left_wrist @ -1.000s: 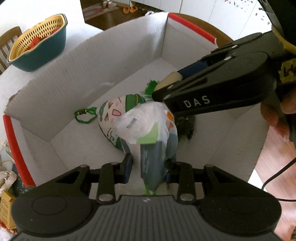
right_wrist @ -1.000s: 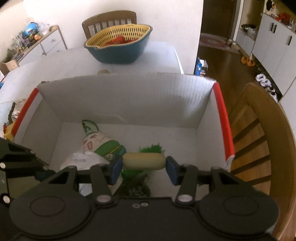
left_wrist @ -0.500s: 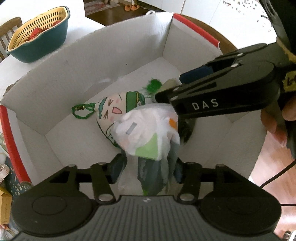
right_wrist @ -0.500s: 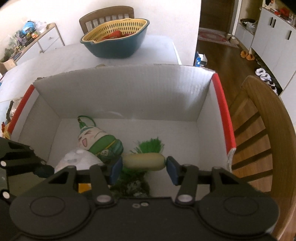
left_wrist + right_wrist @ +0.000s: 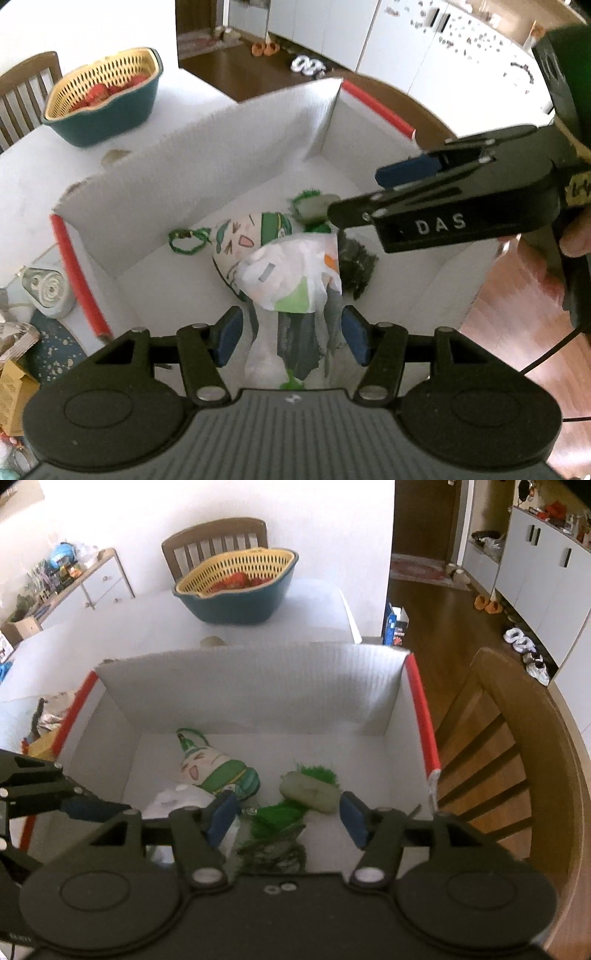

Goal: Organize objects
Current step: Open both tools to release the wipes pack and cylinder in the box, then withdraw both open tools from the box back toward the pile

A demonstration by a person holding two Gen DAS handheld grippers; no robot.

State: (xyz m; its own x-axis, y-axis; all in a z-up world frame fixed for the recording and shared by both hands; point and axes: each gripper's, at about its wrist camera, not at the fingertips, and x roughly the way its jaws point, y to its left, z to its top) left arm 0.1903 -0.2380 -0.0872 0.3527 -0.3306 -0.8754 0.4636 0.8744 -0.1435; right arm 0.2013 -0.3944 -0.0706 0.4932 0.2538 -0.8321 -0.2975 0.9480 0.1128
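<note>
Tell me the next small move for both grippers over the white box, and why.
Probably lift both clear of the white box. The left gripper stands open around the plastic bag, pads not pressing it. The right gripper is opening, and the plush radish lies free on the box floor beside the cartoon pouch. Both items look delivered.

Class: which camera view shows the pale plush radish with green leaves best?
The right wrist view: the pale plush radish lies whole in the white box. The left wrist view shows only part of it, behind the right gripper.
</note>
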